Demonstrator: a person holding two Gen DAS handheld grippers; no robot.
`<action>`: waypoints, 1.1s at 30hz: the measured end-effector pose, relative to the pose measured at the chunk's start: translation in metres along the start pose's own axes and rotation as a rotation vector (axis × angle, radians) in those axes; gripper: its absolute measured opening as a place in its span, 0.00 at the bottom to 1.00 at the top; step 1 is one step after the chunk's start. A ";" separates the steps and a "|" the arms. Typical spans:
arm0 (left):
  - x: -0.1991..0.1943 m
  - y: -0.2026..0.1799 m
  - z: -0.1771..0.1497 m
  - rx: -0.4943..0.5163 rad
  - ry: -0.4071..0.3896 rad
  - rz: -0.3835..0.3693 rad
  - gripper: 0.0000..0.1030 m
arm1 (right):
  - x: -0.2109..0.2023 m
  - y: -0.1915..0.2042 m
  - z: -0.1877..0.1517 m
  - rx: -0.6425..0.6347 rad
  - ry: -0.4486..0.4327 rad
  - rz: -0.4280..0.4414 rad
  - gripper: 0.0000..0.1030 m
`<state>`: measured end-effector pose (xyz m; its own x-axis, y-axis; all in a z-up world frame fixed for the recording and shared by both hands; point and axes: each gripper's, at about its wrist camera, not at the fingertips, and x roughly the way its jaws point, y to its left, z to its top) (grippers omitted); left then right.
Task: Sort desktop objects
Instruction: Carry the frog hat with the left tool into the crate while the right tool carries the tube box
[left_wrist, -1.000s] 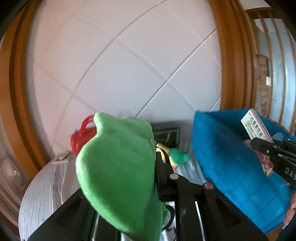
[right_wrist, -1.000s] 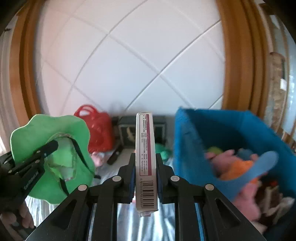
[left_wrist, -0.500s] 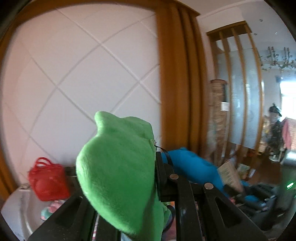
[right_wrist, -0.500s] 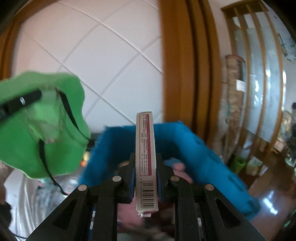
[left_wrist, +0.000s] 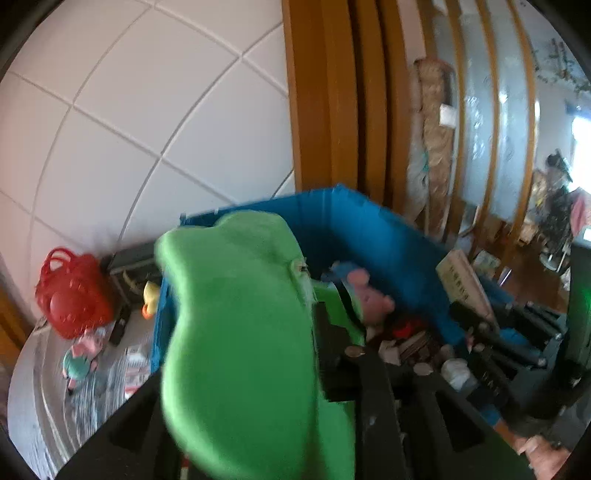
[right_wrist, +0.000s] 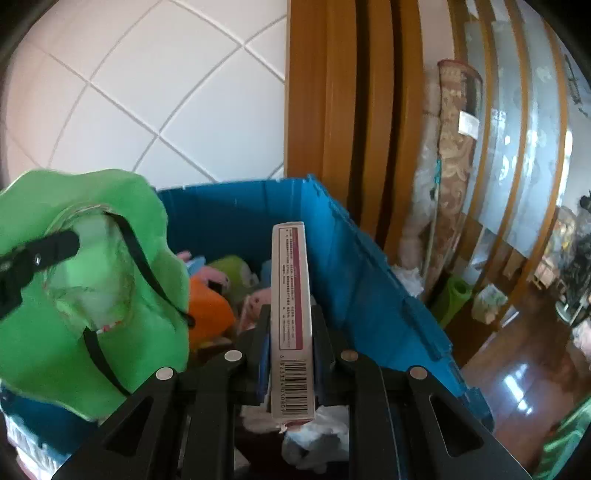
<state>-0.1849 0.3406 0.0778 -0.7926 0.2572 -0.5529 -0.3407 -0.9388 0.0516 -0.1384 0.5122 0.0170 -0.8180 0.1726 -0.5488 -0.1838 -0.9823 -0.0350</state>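
Note:
A floppy green hat (left_wrist: 236, 350) with a black strap hangs in my left gripper (left_wrist: 306, 317), whose jaws are opening with the hat still between them. The hat hides the left finger. In the right wrist view the same green hat (right_wrist: 85, 295) hangs at the left with a black finger (right_wrist: 40, 254) across it. My right gripper (right_wrist: 290, 321) is shut on a flat white and maroon box (right_wrist: 290, 288) with a barcode, held upright on its edge. Both grippers hover over the open blue bin (right_wrist: 236, 210), which holds several plush toys (right_wrist: 208, 314).
Left of the bin (left_wrist: 369, 229) the striped tablecloth (left_wrist: 37, 398) carries a red bag (left_wrist: 70, 295), a yellow duck (left_wrist: 149, 295), a dark box (left_wrist: 129, 266) and a small doll (left_wrist: 79, 358). A tiled wall and a wooden frame (left_wrist: 332, 92) stand behind. A rolled carpet (right_wrist: 454, 147) leans at the right.
Both grippers have swung to the right, from beside the bin to above its open top. The left gripper's right finger has drawn slightly away from the hat.

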 end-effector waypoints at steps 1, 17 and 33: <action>0.005 -0.007 -0.004 -0.001 0.008 0.003 0.46 | 0.004 -0.001 -0.002 -0.005 0.008 0.002 0.18; -0.027 0.012 -0.035 -0.063 -0.011 -0.021 0.87 | 0.004 0.005 -0.005 -0.043 -0.008 0.002 1.00; -0.068 0.010 -0.056 -0.021 -0.110 0.115 0.96 | -0.039 0.007 -0.017 -0.005 -0.007 0.035 1.00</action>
<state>-0.1060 0.3005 0.0690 -0.8766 0.1700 -0.4503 -0.2345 -0.9678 0.0910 -0.0986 0.4971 0.0243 -0.8275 0.1382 -0.5442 -0.1518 -0.9882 -0.0202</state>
